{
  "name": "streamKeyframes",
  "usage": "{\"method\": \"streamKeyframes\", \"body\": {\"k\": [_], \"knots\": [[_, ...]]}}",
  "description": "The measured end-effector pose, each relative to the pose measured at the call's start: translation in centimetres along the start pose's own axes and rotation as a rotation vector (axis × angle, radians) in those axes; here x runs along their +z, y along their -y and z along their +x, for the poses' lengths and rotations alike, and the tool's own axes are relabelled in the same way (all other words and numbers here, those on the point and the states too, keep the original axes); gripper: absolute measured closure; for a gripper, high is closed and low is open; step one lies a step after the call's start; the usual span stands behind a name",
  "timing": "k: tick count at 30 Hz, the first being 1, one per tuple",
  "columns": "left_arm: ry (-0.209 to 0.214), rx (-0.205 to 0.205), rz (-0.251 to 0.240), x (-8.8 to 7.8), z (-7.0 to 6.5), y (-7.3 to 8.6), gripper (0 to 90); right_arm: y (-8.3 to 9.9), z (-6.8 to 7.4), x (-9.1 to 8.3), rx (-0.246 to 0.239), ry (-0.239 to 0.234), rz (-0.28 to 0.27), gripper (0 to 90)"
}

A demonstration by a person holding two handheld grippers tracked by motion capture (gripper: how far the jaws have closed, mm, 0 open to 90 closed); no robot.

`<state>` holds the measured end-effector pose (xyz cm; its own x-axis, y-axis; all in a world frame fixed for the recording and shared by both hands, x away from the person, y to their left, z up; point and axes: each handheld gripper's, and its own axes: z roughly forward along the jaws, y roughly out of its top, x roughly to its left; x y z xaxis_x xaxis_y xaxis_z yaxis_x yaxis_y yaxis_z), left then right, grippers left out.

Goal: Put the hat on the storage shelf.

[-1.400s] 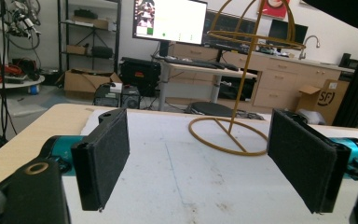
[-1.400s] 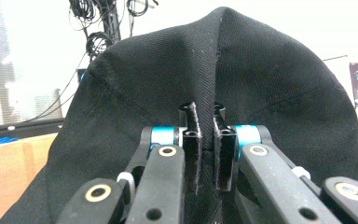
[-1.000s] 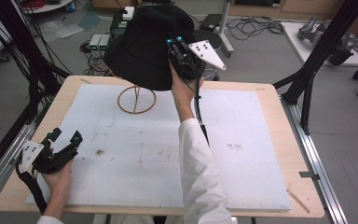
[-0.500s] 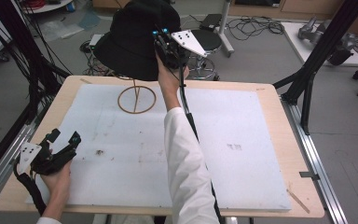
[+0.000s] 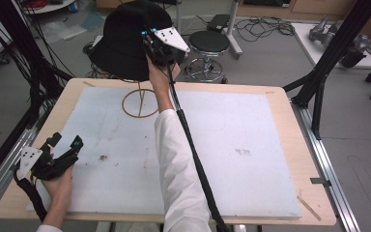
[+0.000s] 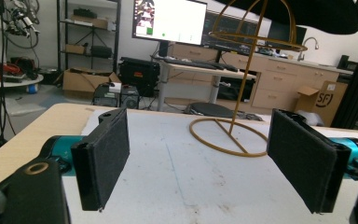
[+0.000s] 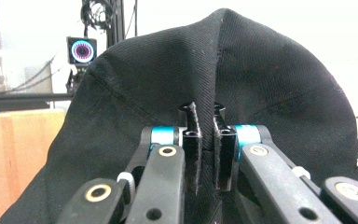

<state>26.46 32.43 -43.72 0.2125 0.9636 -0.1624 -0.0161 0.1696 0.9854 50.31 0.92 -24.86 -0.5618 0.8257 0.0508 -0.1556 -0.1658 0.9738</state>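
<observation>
A black bucket hat (image 5: 125, 41) hangs in the air above the far left of the table, over a gold wire hat stand (image 5: 140, 102). My right gripper (image 5: 150, 48) is shut on a pinched fold of the hat's fabric (image 7: 209, 79); the jaws stand nearly together with cloth between them (image 7: 206, 154). In the left gripper view the stand (image 6: 235, 88) rises ahead with the hat's brim (image 6: 307, 14) just above its wire dome. My left gripper (image 5: 65, 145) rests at the near left of the table, open, with nothing between its pads (image 6: 102, 154).
A white mat (image 5: 232, 145) covers most of the wooden table (image 5: 290, 111). Black frame posts (image 5: 319, 72) stand at the table's sides. A round stool (image 5: 207, 43) sits on the floor behind the table. Cables lie on the floor beyond.
My right gripper has carried the hat left and a bit farther back, so it now hangs over the stand. The left gripper has stayed where it was.
</observation>
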Motion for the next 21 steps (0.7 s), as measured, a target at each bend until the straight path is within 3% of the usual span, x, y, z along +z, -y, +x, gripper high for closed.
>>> {"method": "streamKeyframes", "body": {"k": [4, 11, 21], "knots": [[-0.010, 0.004, -0.009, -0.4, 0.1, -0.2, 21.4, 0.9, 0.4, 0.5, 0.023, -0.018, 0.027, 85.9], [-0.018, 0.000, -0.015, -0.6, 0.4, -0.3, 21.4, 2.1, 0.9, 1.1, 0.023, -0.022, 0.074, 85.9], [-0.007, -0.015, -0.012, -0.5, 0.1, -0.2, 21.4, 2.9, -0.1, 0.9, 0.060, -0.007, 0.115, 85.9]]}}
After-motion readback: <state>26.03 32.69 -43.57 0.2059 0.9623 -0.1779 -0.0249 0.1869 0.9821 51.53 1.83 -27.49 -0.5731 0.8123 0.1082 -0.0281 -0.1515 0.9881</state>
